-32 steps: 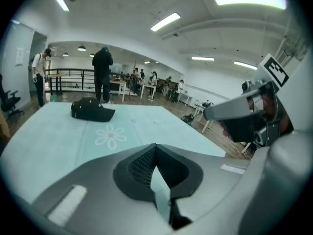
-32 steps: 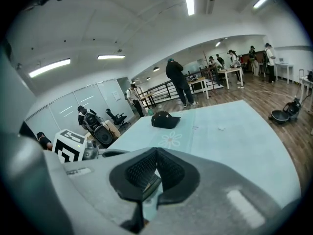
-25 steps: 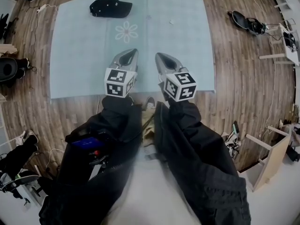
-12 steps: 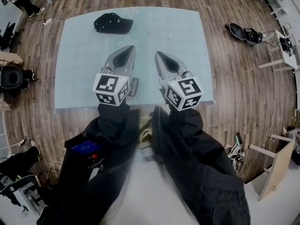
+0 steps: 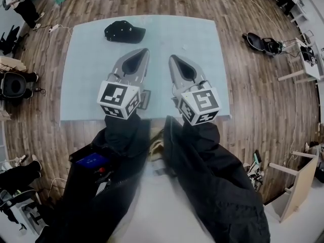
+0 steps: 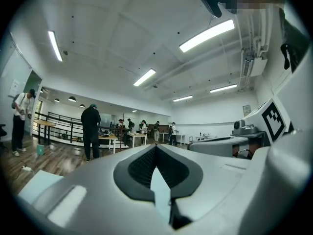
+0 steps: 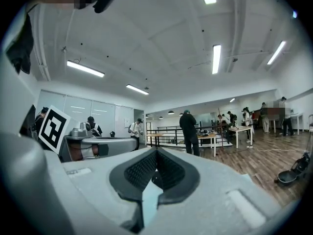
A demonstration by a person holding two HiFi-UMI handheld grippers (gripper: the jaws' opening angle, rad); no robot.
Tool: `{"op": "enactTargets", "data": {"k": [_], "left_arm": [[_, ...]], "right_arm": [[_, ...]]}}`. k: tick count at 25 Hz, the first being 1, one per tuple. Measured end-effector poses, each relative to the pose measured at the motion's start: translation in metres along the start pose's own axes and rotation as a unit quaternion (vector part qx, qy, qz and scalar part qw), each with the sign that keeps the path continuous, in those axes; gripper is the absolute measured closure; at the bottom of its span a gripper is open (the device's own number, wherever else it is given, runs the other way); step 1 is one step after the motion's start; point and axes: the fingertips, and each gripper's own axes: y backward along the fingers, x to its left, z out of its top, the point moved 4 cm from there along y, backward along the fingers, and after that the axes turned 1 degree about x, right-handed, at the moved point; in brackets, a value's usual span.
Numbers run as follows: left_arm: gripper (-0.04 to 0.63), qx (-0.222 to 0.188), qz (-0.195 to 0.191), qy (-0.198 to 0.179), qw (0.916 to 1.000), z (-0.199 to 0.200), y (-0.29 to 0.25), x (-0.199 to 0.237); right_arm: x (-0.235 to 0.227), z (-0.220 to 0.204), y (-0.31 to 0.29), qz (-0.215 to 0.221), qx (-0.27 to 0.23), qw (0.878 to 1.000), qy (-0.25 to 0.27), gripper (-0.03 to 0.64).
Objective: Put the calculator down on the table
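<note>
My two grey grippers hang side by side over the pale blue table [image 5: 91, 75], both pointing away from me. The left gripper [image 5: 143, 51] is shut, its dark pads meeting at the tip [image 6: 156, 146] with nothing between them. The right gripper [image 5: 172, 58] is shut too, and its tip [image 7: 156, 150] is likewise empty. A small dark flat rectangle, probably the calculator [image 5: 145, 99], lies on the table near the front edge. It is half hidden beside the left gripper's marker cube [image 5: 118, 99]. Neither gripper touches it.
A black cap [image 5: 124, 31] lies at the table's far left. Wooden floor surrounds the table, with an open black case [image 5: 260, 42] at the right and white furniture [image 5: 296, 184] beyond. Both gripper views look across the room, where a person in black [image 6: 91, 131] stands among several others by desks.
Both grippers have risen together, still shut and empty. The dark rectangle by the left cube has come into sight. The table and cap have shifted in the picture.
</note>
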Motion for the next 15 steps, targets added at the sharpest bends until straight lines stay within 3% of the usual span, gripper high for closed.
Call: {"op": "enactTargets", "data": {"k": [15], "left_arm": [[0.600,-0.016,-0.016,-0.006,0.9997,0.020,0.008,-0.008]], "right_arm": [[0.012,0.019,0.000,-0.008,-0.007,0.999,0.030,0.617]]}}
